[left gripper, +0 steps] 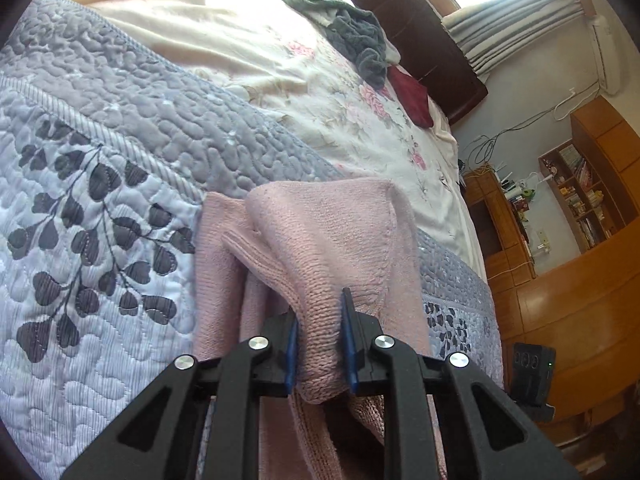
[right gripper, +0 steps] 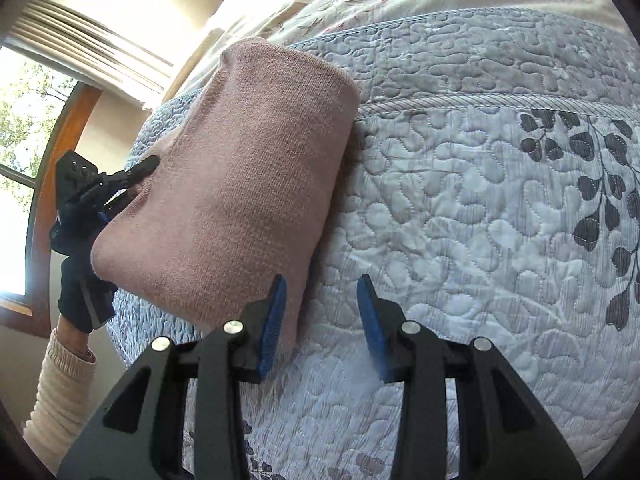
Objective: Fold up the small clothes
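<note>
The pink knit sweater (right gripper: pixel 236 184) lies folded on the quilted bedspread (right gripper: pixel 460 216). The left gripper (left gripper: pixel 320 340) is clamped on a bunched edge; the right gripper (right gripper: pixel 320 320) has jaws apart, empty, beside it. Judged soft, light and limp; thick folded edges suit gripping. Underlayers are hidden.

Pink knitted garment (left gripper: pixel 320 248): lower end passes behind the left gripper's blue-padded fingers (left gripper: pixel 349 338) and runs off the bottom edge; how far it hangs, unclear. In the right wrist view the left gripper (right gripper: pixel 138 172) is mostly hidden behind the same fabric, finger state not readable there. Cream ribbed sleeve (right gripper: pixel 60 392) cut by the frame edge. Wooden bookshelf contents (left gripper: pixel 580 188), far right of the fingers, too small to identify.
</note>
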`<state>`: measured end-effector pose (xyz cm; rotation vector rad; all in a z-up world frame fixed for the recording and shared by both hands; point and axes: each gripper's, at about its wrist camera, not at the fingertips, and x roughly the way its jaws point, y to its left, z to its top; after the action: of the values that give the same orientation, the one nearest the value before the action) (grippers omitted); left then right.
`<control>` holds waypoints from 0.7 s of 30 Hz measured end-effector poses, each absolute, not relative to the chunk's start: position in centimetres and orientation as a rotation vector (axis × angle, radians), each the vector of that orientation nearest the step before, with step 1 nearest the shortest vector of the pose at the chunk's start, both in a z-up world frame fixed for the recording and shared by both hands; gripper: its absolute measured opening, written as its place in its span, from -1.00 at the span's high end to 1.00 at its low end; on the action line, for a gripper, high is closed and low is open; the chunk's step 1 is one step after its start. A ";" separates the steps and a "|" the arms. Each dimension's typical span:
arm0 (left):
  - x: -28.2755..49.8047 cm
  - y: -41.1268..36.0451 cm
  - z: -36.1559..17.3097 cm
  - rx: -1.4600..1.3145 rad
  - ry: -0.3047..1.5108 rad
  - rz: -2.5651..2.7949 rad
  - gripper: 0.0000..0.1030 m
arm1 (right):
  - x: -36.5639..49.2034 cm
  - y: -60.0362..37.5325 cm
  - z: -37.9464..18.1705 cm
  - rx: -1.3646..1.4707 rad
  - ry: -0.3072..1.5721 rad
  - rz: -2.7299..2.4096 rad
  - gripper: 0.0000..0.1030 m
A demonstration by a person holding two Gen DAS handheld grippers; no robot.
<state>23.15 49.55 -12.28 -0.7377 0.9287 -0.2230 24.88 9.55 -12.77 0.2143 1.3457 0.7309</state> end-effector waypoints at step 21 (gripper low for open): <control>12.3 47.2 -10.6 -0.675 0.960 -0.242 -0.03 | 20.8 12.0 -13.7 0.188 1.367 0.772 0.13</control>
<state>12.35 47.15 -10.60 -0.6746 0.9603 -0.2425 20.81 12.03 -13.65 0.1884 1.3673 0.7715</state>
